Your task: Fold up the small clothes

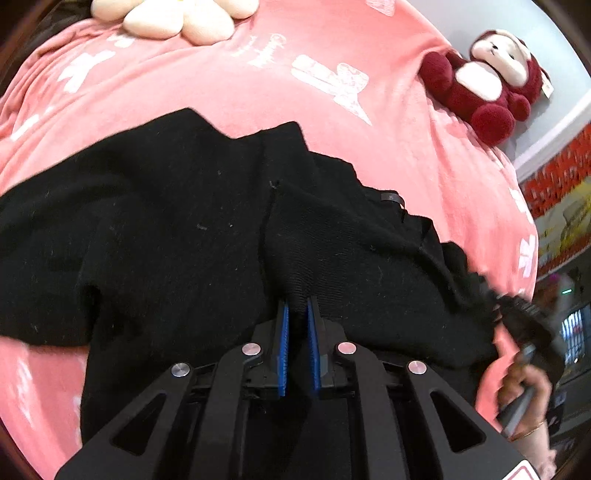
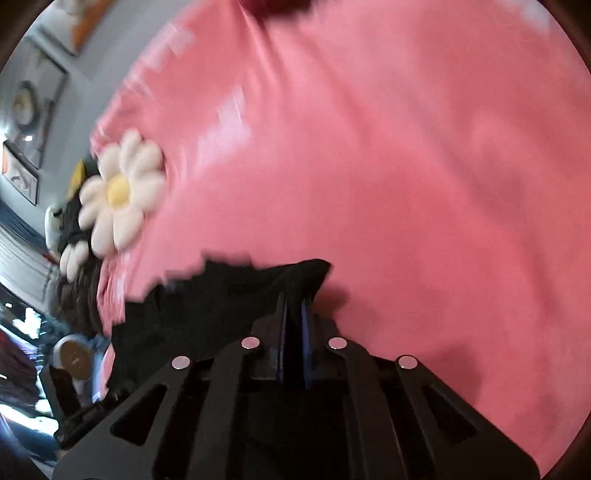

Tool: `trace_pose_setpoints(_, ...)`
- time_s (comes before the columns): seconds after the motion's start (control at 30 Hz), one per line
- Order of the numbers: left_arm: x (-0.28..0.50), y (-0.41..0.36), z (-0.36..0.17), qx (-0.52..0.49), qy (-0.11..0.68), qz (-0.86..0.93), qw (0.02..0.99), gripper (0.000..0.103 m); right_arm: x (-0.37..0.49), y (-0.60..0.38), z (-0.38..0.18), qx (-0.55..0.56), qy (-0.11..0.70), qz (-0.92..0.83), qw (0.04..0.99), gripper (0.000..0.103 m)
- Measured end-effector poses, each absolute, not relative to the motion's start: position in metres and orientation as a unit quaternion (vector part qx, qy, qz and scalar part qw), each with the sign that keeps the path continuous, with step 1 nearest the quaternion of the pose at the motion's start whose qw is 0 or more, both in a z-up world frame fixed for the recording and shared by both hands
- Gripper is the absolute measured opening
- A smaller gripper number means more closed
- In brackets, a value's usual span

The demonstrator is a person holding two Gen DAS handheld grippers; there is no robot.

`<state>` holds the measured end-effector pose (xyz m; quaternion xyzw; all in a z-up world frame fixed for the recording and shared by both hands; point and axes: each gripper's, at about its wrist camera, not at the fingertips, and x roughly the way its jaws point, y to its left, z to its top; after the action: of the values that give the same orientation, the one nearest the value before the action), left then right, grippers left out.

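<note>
Left gripper pinches a ridge of the black knitted garment; right gripper, lower centre, clamps its corner; lift both evenly, keeping the fold edge straight over the pink blanket

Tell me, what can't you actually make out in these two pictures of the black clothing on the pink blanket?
- Right wrist view: motion blur smears the black garment edge and blanket print.
- Left wrist view: the garment's near hem is hidden behind the left gripper.
- Left wrist view: the daisy cushion is cut off by the top edge.
- Left wrist view: the right hand is blurred.
</note>
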<state>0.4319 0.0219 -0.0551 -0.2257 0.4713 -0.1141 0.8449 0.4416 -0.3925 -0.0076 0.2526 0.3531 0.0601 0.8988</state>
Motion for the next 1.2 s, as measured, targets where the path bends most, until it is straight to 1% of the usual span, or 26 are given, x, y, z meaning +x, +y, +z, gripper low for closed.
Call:
trace_pose_setpoints(0.03,0.432,0.021,-0.055,-0.223,0.47,-0.115,0.846,0.012,0.445,-0.399,-0.012,0.23,0.36,0.025,0.904,0.004)
trace_pose_setpoints(0.07,0.432,0.02,-0.056,-0.223,0.468,-0.117,0.847,0.014,0.454,-0.403,-0.027,0.215,0.391,0.001,0.895,0.005)
trace_pose_setpoints(0.1,0.433,0.02,-0.056,-0.223,0.468,-0.116,0.847,0.014,0.464,-0.405,-0.051,0.203,0.448,-0.021,0.87,0.005)
trace_pose_setpoints(0.13,0.433,0.019,-0.056,-0.226,0.468,-0.114,0.847,0.014,0.463,-0.404,-0.06,0.186,0.466,-0.042,0.864,0.004)
trace_pose_setpoints(0.2,0.435,0.021,-0.057,-0.236,0.47,-0.112,0.843,0.014,0.448,-0.402,-0.052,0.175,0.444,-0.051,0.877,0.006)
trace_pose_setpoints(0.23,0.435,0.023,-0.057,-0.244,0.472,-0.113,0.84,0.014,0.435,-0.4,-0.043,0.184,0.424,-0.047,0.885,0.01)
trace_pose_setpoints(0.33,0.432,0.031,-0.054,-0.262,0.475,-0.122,0.831,0.015,0.394,-0.389,-0.023,0.167,0.396,-0.025,0.902,0.013)
trace_pose_setpoints(0.37,0.429,0.033,-0.052,-0.266,0.474,-0.123,0.83,0.017,0.383,-0.386,-0.023,0.159,0.399,-0.021,0.903,0.025)
trace_pose_setpoints(0.43,0.418,0.039,-0.048,-0.271,0.473,-0.121,0.83,0.019,0.353,-0.382,-0.027,0.151,0.415,-0.009,0.897,0.04)
trace_pose_setpoints(0.5,0.396,0.048,-0.042,-0.274,0.47,-0.124,0.83,0.022,0.32,-0.376,-0.033,0.14,0.438,0.006,0.888,0.042)
trace_pose_setpoints(0.53,0.386,0.052,-0.04,-0.275,0.469,-0.125,0.83,0.025,0.3,-0.389,-0.036,0.14,0.447,0.013,0.883,0.045)
trace_pose_setpoints(0.57,0.371,0.059,-0.037,-0.277,0.469,-0.123,0.83,0.028,0.282,-0.392,-0.04,0.144,0.457,0.018,0.878,0.05)
trace_pose_setpoints(0.67,0.323,0.081,-0.036,-0.284,0.478,-0.113,0.824,0.032,0.219,-0.394,-0.054,0.159,0.487,0.032,0.858,0.053)
trace_pose_setpoints(0.73,0.292,0.094,-0.04,-0.283,0.493,-0.098,0.817,0.033,0.185,-0.39,-0.062,0.163,0.506,0.024,0.847,0.054)
trace_pose_setpoints(0.77,0.27,0.103,-0.044,-0.288,0.505,-0.088,0.809,0.035,0.171,-0.39,-0.064,0.172,0.513,0.021,0.841,0.058)
trace_pose_setpoints(0.83,0.237,0.115,-0.05,-0.303,0.518,-0.077,0.797,0.037,0.14,-0.386,-0.074,0.193,0.526,0.015,0.828,0.06)
trace_pose_setpoints(0.9,0.211,0.123,-0.054,-0.312,0.523,-0.064,0.79,0.046,0.122,-0.379,-0.084,0.196,0.541,0.004,0.817,0.061)
trace_pose_setpoints(0.93,0.199,0.125,-0.057,-0.317,0.526,-0.058,0.787,0.054,0.117,-0.373,-0.086,0.202,0.542,-0.001,0.816,0.062)
trace_pose_setpoints(0.97,0.185,0.127,-0.063,-0.328,0.531,-0.056,0.78,0.054,0.114,-0.368,-0.085,0.204,0.541,-0.002,0.816,0.066)
trace_pose_setpoints(1.0,0.176,0.127,-0.066,-0.336,0.527,-0.06,0.778,0.054,0.114,-0.361,-0.085,0.201,0.541,-0.001,0.817,0.066)
trace_pose_setpoints(1.03,0.166,0.126,-0.067,-0.338,0.518,-0.059,0.784,0.055,0.114,-0.352,-0.086,0.185,0.541,-0.006,0.82,0.066)
trace_pose_setpoints(1.07,0.162,0.124,-0.067,-0.333,0.516,-0.06,0.787,0.055,0.115,-0.346,-0.086,0.17,0.541,-0.008,0.824,0.054)
trace_pose_setpoints(1.1,0.159,0.12,-0.066,-0.321,0.514,-0.06,0.793,0.053,0.117,-0.341,-0.085,0.158,0.539,-0.007,0.828,0.045)
trace_pose_setpoints(1.13,0.16,0.117,-0.065,-0.311,0.516,-0.06,0.796,0.049,0.118,-0.34,-0.08,0.167,0.537,0.002,0.827,0.008)
trace_pose_setpoints(1.17,0.161,0.115,-0.064,-0.309,0.525,-0.064,0.791,0.023,0.114,-0.345,-0.074,0.189,0.533,0.006,0.825,0.004)
trace_pose_setpoints(1.2,0.163,0.114,-0.064,-0.321,0.533,-0.077,0.779,0.001,0.11,-0.349,-0.064,0.207,0.521,0.01,0.828,0.004)
